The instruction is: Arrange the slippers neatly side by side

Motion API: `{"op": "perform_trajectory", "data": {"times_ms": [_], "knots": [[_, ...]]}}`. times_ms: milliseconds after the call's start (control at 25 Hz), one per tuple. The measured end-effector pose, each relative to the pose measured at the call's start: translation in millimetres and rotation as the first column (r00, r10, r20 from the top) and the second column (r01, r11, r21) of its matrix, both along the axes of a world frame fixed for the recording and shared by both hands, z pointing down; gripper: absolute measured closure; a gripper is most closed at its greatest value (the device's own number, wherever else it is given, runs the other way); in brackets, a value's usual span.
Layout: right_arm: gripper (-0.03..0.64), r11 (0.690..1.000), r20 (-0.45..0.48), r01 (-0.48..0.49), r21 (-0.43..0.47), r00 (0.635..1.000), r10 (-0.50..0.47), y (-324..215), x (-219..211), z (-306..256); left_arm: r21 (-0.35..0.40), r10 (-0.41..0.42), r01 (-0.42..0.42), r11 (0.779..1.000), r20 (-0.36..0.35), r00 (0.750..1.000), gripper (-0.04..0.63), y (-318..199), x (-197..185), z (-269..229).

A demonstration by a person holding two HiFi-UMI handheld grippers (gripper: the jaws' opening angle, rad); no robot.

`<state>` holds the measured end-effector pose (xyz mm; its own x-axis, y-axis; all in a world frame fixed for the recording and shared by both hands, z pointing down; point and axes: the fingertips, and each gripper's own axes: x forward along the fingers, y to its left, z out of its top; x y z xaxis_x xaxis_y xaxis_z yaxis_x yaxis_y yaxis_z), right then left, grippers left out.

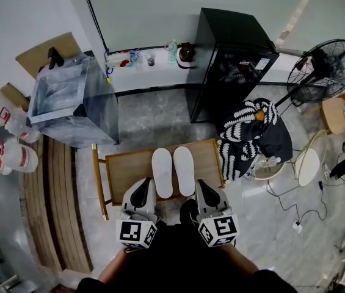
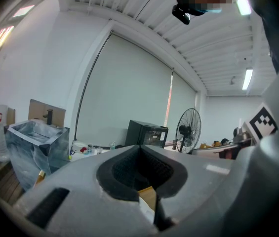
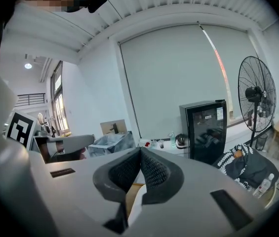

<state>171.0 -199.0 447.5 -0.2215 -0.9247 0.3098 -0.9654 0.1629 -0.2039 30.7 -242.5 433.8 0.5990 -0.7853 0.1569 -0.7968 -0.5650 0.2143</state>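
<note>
while the slippers [image 1: 162, 173] lie side by side on the table [image 1: 129, 168], left gripper [image 1: 143, 185] and right gripper [image 1: 201, 185] hang at their 6 o'clock — both pinched closed, empty.

Left gripper [image 1: 143, 184] and right gripper [image 1: 200, 184] hover level, fingers [image 3: 152, 173] apparently together.

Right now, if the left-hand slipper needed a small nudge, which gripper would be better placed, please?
Left. The left gripper sits, shut and empty, by the heel of the left-hand slipper; the right gripper lies beyond the other slipper.
</note>
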Motion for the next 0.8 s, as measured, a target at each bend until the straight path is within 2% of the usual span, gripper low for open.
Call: {"op": "perform_trajectory", "data": {"times_ms": [360, 560, 800], "knots": [[0.604, 0.999, -0.018, 0.033, -0.017, 0.999, -0.034, -4.4, -5.7, 3.9, 0.011, 0.01, -0.01, 1.0, 0.009, 1.0, 0.577, -2.7, 1.5, 1.2], [0.604, 0.999, -0.019, 0.042, -0.018, 0.999, -0.042, -2.6, -3.8, 5.2, -0.009, -0.01, 0.01, 1.0, -0.006, 1.0, 0.577, -0.3, 3.9, 2.4], [0.604, 0.998, -0.026, 0.059, -0.018, 0.998, -0.06, -0.7, -6.5, 5.4, 0.012, 0.021, -0.021, 1.0, 0.006, 1.0, 0.577, 2.4, 7.7, 4.1]]}}
